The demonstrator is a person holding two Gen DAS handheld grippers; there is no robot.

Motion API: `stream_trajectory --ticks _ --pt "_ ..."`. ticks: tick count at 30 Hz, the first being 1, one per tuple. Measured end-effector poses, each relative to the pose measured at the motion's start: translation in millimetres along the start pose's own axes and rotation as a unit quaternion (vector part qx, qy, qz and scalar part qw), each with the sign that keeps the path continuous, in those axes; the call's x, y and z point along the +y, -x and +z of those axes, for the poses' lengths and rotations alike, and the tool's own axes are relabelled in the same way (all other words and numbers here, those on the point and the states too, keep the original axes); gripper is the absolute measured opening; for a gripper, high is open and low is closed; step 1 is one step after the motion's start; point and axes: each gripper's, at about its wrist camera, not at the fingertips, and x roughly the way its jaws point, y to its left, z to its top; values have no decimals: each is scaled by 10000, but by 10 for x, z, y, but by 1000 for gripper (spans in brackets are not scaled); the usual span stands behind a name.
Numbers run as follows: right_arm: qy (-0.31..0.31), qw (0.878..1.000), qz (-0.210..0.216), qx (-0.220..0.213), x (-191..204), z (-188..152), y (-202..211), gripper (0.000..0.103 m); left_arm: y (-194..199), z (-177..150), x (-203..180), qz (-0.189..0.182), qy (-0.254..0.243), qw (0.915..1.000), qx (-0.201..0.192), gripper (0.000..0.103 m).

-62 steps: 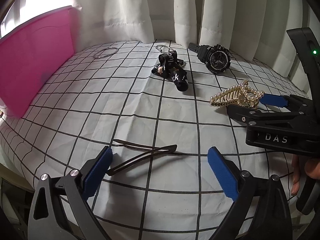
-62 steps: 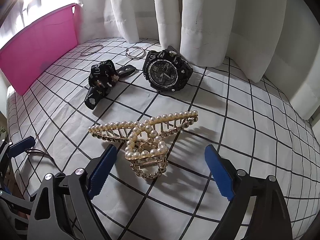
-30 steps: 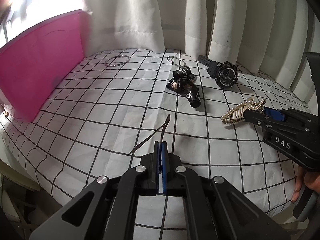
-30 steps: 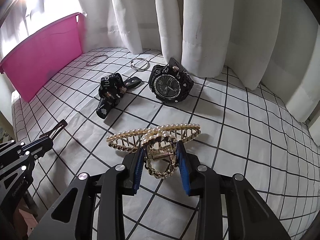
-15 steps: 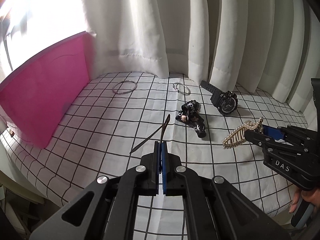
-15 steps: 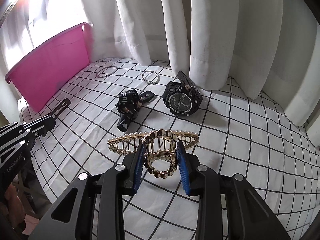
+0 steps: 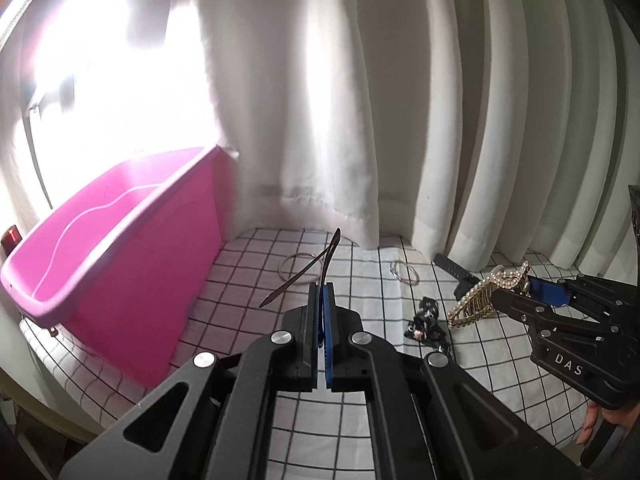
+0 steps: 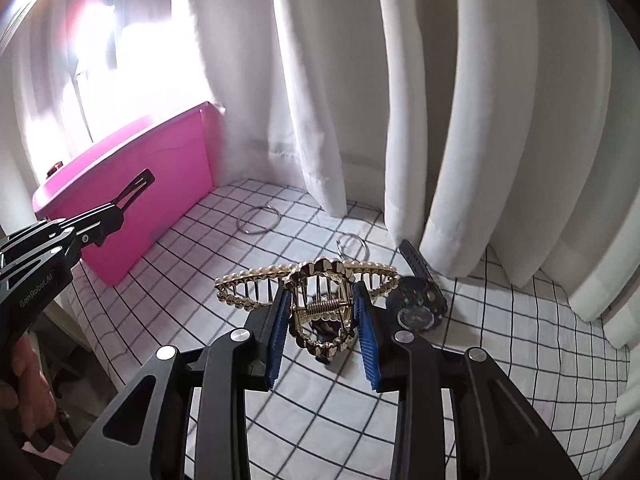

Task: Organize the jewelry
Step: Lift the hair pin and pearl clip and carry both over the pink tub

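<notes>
Keychain (image 8: 326, 326) (mostly hidden) behind hair claw (image 8: 308, 280)

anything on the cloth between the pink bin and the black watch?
Yes. In the right wrist view, two metal rings lie between the pink bin and the black watch: one ring nearer the bin, the other ring nearer the watch.

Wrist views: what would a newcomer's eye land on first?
Likely the pink bin at the left against the white curtain. Next, the pearl-and-gold hair claw clamped in the right gripper above the checked cloth. Then the thin dark hair clip pinched in the shut left gripper.
</notes>
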Motion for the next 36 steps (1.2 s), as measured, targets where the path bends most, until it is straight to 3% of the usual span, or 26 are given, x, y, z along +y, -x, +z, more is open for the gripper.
stream_trajectory --ticks 9,18,26,36 --pt "265 9973 312 -613 641 774 -21 31 215 564 775 336 148 9977 -577 3" --pt "687 9888 914 -962 1468 1457 -330 31 171 833 1659 931 410 9923 -708 3" --pt "1133 9792 1361 -995 2219 1841 -607 31 61 806 2314 1321 695 9877 -461 3" --pt "1506 9748 1533 -597 2777 1986 -1034 31 -199 675 2794 1532 1074 9823 12 3"
